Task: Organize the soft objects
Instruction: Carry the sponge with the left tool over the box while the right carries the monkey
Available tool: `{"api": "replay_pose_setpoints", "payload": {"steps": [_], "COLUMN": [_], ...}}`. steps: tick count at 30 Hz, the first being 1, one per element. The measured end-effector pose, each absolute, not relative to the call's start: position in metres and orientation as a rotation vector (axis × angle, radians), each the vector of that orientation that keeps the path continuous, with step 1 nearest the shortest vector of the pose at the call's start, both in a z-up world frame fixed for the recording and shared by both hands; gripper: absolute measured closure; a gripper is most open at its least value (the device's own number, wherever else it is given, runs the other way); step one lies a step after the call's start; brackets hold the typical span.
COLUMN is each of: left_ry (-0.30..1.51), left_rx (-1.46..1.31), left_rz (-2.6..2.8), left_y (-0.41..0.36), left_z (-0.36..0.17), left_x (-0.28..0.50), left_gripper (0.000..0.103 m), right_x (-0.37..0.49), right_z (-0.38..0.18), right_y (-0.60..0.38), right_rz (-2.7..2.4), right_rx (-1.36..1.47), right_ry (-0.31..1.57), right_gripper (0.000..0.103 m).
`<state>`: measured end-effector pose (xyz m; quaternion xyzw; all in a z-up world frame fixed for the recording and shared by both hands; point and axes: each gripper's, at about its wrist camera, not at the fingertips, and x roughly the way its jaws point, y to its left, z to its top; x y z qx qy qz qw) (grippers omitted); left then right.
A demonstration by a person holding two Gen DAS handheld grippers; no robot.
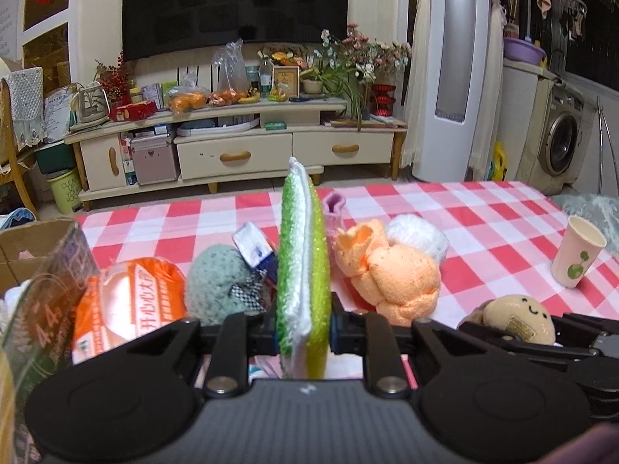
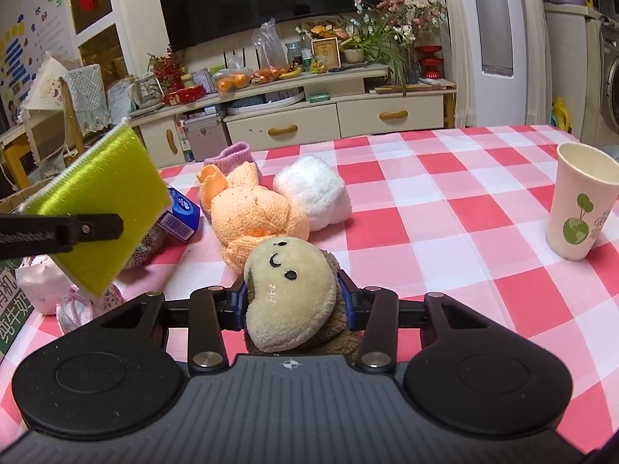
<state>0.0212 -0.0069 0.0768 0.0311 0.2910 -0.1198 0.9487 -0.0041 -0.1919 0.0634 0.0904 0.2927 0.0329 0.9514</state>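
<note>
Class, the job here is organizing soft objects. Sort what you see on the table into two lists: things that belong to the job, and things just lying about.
Belongs to the job:
green sponge cloth, held in left gripper
plush toy, held in right gripper
orange knit cloth
white fluffy ball
grey-green knit ball

Lying about:
paper cup
blue packet

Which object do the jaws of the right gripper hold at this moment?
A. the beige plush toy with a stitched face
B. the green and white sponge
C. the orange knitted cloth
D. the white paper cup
A: in the right wrist view the right gripper has its jaws closed on both sides of the beige plush toy, while the green and white sponge sits in the left gripper.
</note>
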Motion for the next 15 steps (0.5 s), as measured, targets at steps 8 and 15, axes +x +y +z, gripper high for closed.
{"api": "replay_pose_setpoints", "payload": {"steps": [8,15], "left_ry": [0.561,0.528], "left_rx": [0.032,0.001], "left_rz": [-0.249,-0.247], "left_y": [0.008,0.026], "left_z": [0.089,0.102], "left_x": [0.012,0.004], "left_gripper": [0.084,0.084], "right_x": [-0.008,-0.012], "right_z": [0.068,0.074], "right_y": [-0.186,-0.180], "right_rz": [0.066,0.056], "right_rx": [0.173,0.152], "right_ry": [0.579,0.565], "right_gripper": [0.049,0.050]}}
